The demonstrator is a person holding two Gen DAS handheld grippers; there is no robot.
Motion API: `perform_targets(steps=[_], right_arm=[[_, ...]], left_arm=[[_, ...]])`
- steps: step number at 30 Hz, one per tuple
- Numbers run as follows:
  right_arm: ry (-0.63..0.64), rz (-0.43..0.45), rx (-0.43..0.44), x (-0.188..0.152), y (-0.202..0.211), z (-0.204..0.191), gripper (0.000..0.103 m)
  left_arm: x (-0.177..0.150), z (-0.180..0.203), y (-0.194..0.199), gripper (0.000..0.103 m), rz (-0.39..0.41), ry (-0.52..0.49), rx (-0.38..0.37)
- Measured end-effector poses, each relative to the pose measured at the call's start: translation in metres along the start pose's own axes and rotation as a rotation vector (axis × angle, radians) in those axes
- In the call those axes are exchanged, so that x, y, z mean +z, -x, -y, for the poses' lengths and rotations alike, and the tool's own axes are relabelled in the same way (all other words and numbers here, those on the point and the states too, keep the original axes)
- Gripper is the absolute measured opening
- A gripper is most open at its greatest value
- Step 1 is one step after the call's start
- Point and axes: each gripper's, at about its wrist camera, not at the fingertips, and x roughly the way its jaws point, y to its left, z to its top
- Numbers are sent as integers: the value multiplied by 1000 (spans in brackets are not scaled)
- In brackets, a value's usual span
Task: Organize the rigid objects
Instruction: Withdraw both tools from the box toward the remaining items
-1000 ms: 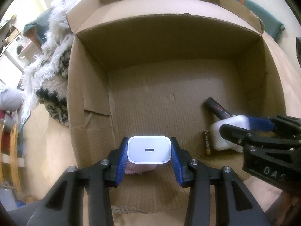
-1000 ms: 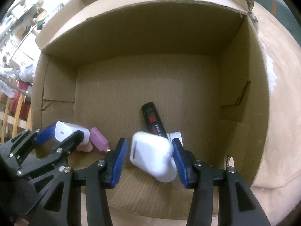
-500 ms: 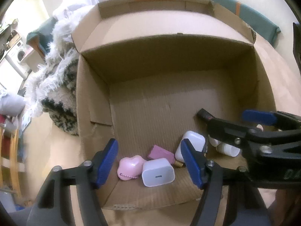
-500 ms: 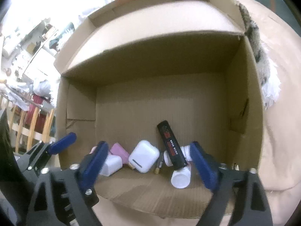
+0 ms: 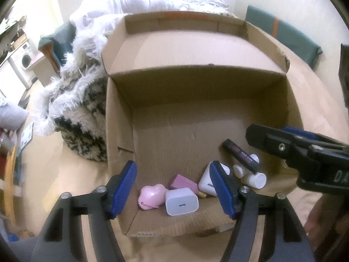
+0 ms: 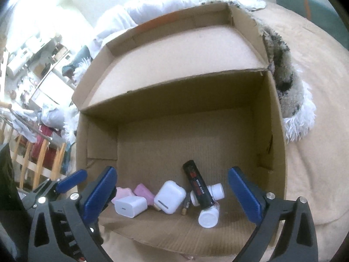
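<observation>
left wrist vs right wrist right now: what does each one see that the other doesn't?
Left wrist only: a washing machine far left, and the right claw from the side, open and empty.
Right wrist only: the white earbud case unobstructed, and wooden rails at left.
Both: the cardboard box, white charger, pink items, black stick, white bottles, and the open, empty left claw.

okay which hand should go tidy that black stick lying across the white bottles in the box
Right. The black stick lies between the right gripper's open jaws; the left gripper frames the white charger and pink case.
</observation>
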Motion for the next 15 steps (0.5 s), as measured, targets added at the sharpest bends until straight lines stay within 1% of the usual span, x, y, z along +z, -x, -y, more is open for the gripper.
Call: perform_targets(steps=[3, 4, 6, 8, 11, 15], right_arm=[[10, 44, -12, -4, 8, 0, 103], [29, 72, -28, -7, 13, -1, 103], [61, 100, -25, -11, 20, -4, 103], [86, 110, -16, -16, 26, -7, 103], [117, 116, -25, -21, 33, -12, 103], [118, 132, -74, -31, 43, -12, 103]], left_arm=[[-1, -4, 5, 66, 12, -3, 12], [-2, -4, 9, 66, 13, -4, 21], [-4, -9, 11, 66, 18, -2, 23], [-7, -13, 14, 66, 17, 13, 23], [-13, -19, 18, 66, 8, 46, 0], [-24, -27, 25, 66, 1, 76, -4]])
